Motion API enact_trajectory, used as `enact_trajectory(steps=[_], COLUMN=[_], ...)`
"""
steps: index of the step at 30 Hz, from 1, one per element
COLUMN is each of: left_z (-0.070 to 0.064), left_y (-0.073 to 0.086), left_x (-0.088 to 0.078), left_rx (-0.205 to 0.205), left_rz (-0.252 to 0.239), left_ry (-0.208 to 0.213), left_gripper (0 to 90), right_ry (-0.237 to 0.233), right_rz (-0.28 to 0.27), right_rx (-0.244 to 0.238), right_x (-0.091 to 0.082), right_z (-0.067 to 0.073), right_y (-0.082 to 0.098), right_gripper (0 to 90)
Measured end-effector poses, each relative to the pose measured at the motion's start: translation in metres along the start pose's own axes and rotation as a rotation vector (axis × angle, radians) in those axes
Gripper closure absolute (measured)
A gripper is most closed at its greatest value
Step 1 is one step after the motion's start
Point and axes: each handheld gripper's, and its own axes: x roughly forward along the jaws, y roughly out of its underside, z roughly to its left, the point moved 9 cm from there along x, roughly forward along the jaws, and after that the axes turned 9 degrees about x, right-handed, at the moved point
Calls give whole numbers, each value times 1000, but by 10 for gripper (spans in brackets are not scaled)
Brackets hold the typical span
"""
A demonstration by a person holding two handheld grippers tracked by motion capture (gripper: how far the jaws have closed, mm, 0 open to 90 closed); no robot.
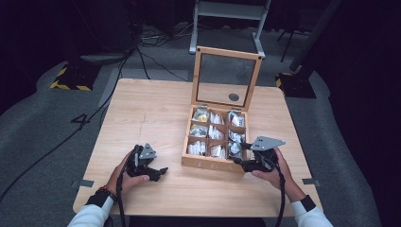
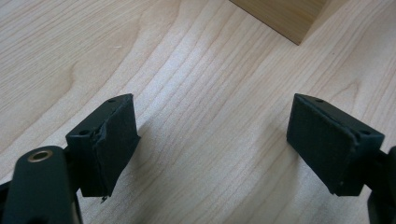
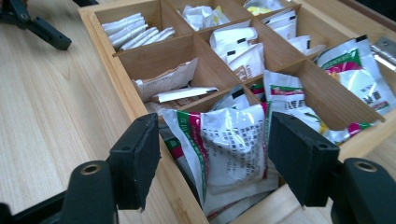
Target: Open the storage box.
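A wooden box (image 1: pixel 206 163) with nine compartments sits right of the table's middle, its glass-paned lid (image 1: pixel 196 80) standing upright. Small packets and sachets lie in the compartments. My right gripper (image 1: pixel 239 163) is at the box's near right corner, open. In the right gripper view its jaws straddle a white packet with green and red print (image 3: pixel 229 149) that stands in the corner compartment, and the box wall (image 3: pixel 122 86) runs past the left jaw. My left gripper (image 1: pixel 160 172) rests open low over bare table (image 2: pixel 205 70), left of the box, nothing between its jaws.
The box's corner (image 2: pixel 285 18) lies ahead of the left gripper. White sachets (image 3: pixel 135 32) and more printed packets (image 3: pixel 359 70) lie in other compartments. The left gripper (image 3: pixel 35 25) appears far off in the right gripper view. Cables and stand legs (image 1: pixel 227 28) lie on the floor beyond the table.
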Motion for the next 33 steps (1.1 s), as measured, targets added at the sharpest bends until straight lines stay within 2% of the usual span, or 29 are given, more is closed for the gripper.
enact_trajectory(steps=[5, 13, 18, 24, 29, 33], left_z=[0, 0, -1, 0, 0, 0], left_y=[0, 0, 0, 0, 0, 0], left_x=[0, 0, 0, 0, 0, 0], left_rx=[-3, -3, -4, -3, -3, -3], left_rz=[0, 0, 0, 0, 0, 0], left_ry=[-2, -2, -1, -2, -2, -2], left_gripper=[166, 166, 166, 166, 166, 166], right_ry=[5, 50, 55, 101, 109, 101], right_rz=[16, 23, 37, 65, 64, 48], right_rx=[-11, -1, -24, -49, -55, -54], right_x=[9, 10, 8, 6, 6, 5], right_z=[3, -3, 0, -4, -6, -5], right_y=[-1, -1, 1, 7, 9, 9], right_gripper=[359, 402, 557, 714, 837, 879])
